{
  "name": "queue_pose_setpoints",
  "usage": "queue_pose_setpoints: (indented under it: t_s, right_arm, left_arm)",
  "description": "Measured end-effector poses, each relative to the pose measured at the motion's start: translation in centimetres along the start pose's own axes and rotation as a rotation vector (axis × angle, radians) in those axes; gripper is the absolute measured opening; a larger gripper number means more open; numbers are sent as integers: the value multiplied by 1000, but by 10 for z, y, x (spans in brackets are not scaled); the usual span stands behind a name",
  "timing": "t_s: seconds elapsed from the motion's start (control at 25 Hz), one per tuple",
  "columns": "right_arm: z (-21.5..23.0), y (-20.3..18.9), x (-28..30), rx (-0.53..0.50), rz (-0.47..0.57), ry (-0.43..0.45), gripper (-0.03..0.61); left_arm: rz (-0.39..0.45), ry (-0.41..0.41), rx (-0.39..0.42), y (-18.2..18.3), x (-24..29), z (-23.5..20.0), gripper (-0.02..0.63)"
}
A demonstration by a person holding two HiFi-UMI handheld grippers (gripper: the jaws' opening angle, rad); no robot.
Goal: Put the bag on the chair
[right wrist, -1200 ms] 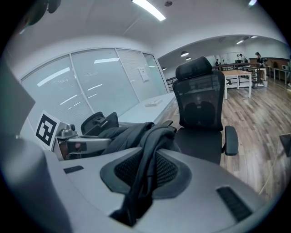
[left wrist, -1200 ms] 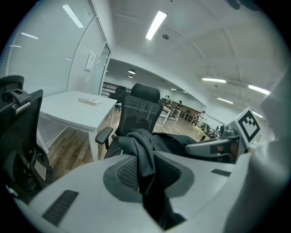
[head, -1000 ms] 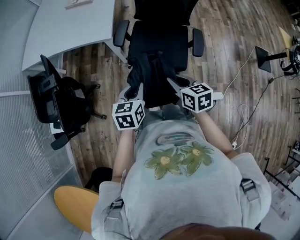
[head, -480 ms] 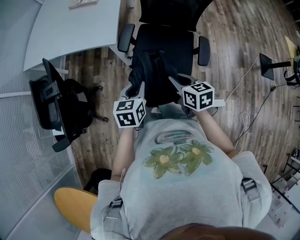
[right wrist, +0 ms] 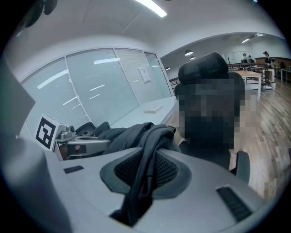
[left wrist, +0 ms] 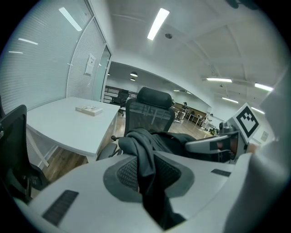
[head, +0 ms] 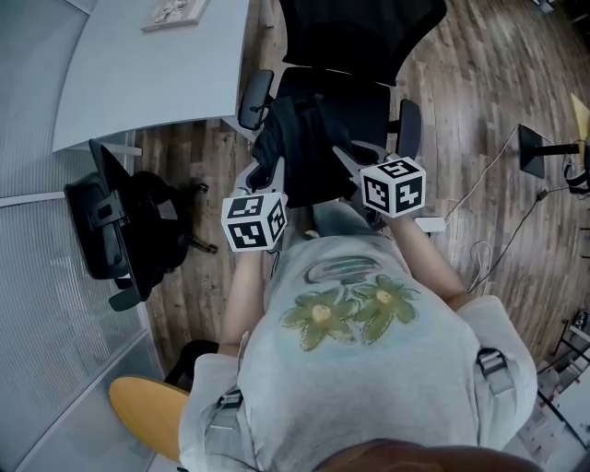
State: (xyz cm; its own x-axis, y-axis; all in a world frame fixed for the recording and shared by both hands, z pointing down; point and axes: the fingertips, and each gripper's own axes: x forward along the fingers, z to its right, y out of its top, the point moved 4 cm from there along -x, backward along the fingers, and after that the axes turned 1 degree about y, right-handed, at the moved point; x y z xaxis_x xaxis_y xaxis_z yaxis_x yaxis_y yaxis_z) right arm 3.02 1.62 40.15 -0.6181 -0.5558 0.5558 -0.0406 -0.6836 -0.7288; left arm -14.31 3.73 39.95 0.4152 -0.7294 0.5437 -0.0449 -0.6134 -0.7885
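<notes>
L gripper (left wrist: 144,175) and R gripper (right wrist: 143,170) are each clamped on a fold of the black bag (head: 302,155), jaws nearly together w/ fabric between the pads. Bag hangs btwn both grippers over the front of the chair (head: 361,41) seat; contact w/ seat can't be told. Bench (head: 147,78) stands beside chair, to its left in head view.

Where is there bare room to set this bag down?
The chair seat, between its armrests beyond the bag, looks bare. The white table is bare except a small box. Crowded at left, by the second chair.
</notes>
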Motion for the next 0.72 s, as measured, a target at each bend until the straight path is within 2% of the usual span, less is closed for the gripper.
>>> queue_pose_setpoints:
  t_s: [0.32,0.72]
  right_arm:
    - [28,51,22,-18,28,29,74]
    - [62,79,48,-34,6,67,74]
  left_arm:
    - [37,52,-1,47,32,-6,71]
    - [27,96,-34,66,73,-14,72]
